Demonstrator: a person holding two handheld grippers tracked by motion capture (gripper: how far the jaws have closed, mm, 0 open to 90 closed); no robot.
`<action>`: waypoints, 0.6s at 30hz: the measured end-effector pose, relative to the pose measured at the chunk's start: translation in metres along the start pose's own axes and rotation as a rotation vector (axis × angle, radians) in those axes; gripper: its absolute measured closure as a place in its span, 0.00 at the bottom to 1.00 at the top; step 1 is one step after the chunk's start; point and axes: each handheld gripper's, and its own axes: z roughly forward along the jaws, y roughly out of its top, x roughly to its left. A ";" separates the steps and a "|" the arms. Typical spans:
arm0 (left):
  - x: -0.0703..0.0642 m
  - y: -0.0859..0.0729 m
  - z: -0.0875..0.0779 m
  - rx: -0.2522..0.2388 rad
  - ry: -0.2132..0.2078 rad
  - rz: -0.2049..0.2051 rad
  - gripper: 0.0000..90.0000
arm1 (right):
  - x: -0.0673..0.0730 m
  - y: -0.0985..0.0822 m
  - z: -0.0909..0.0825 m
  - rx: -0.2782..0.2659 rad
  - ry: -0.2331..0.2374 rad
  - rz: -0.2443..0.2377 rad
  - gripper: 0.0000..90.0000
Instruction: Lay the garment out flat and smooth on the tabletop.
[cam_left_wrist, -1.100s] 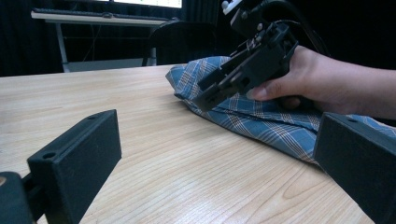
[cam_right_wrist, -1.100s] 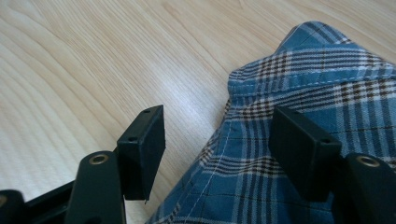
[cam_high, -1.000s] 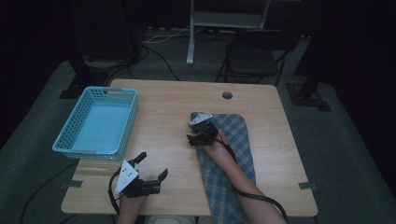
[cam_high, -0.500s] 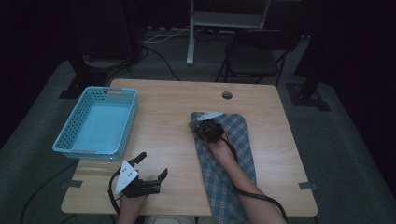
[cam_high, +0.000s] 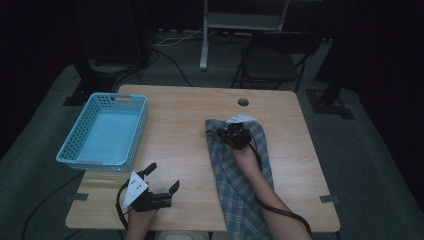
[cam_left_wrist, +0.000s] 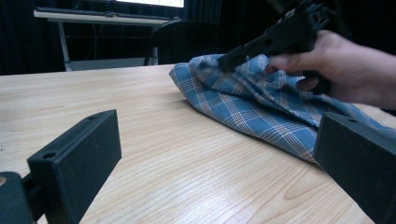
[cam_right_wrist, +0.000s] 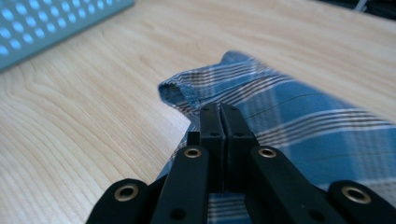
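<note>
We are pinching the plaid cloth's (cam_high: 240, 170) far end in our closed right gripper (cam_high: 235, 136); it is stretching back toward the surface's (cam_high: 185, 130) near edge, our left gripper (cam_high: 162, 179) waiting open.

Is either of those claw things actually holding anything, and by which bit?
The right gripper has just closed on the blue plaid cloth, pinching a fold near its far end. The left gripper is open, holding nothing.

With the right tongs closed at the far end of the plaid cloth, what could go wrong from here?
The right tongs have just closed at the far end of the plaid cloth; whether fabric is pinched isn't visible, so it may slip free. The cloth's near end hangs over the table edge and may slide off. The left tongs stand open, apart, unable to steady it.
</note>
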 end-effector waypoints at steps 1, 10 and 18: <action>0.000 0.000 0.000 0.000 0.001 0.000 0.02 | -0.002 0.000 -0.005 -0.012 -0.002 0.012 0.99; 0.000 0.000 0.000 0.003 0.000 -0.003 0.02 | -0.032 0.000 -0.047 -0.085 -0.051 0.079 0.99; 0.000 0.000 0.000 0.002 0.002 -0.003 0.02 | -0.058 -0.001 -0.088 -0.135 -0.136 0.106 0.98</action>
